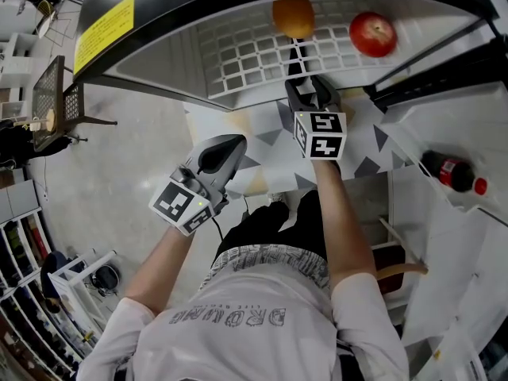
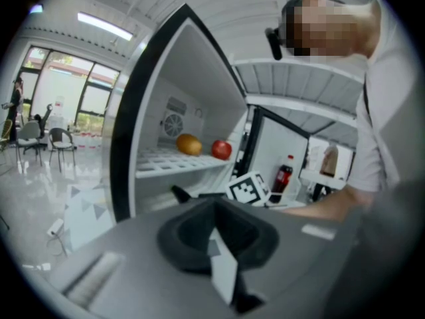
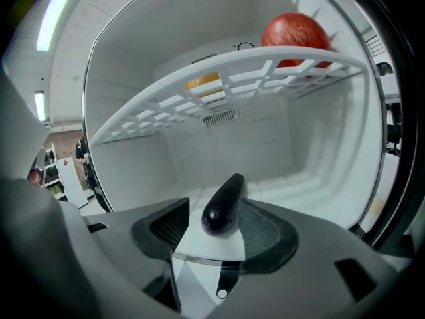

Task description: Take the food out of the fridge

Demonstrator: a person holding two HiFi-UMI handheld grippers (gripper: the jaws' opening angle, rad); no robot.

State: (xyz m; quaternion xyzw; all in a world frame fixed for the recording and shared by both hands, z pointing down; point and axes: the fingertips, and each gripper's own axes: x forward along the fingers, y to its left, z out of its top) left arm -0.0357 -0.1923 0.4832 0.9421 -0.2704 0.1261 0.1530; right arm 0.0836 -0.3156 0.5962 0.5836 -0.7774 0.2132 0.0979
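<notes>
In the head view the right gripper (image 1: 311, 90) reaches in under the open fridge's white shelf (image 1: 238, 62), which carries an orange fruit (image 1: 294, 16) and a red apple (image 1: 373, 34). The left gripper (image 1: 230, 146) hangs outside, and a cola bottle (image 1: 448, 171) sits in the door rack. The left gripper view shows that gripper's jaws together on nothing, well away from the fridge. In the right gripper view the jaws stand wide apart, not gripping. A dark eggplant (image 3: 222, 206) lies between them on the fridge floor, its long axis running away along the jaws, so the right hand is the nearer and I judge closing across its width comes next.
</notes>
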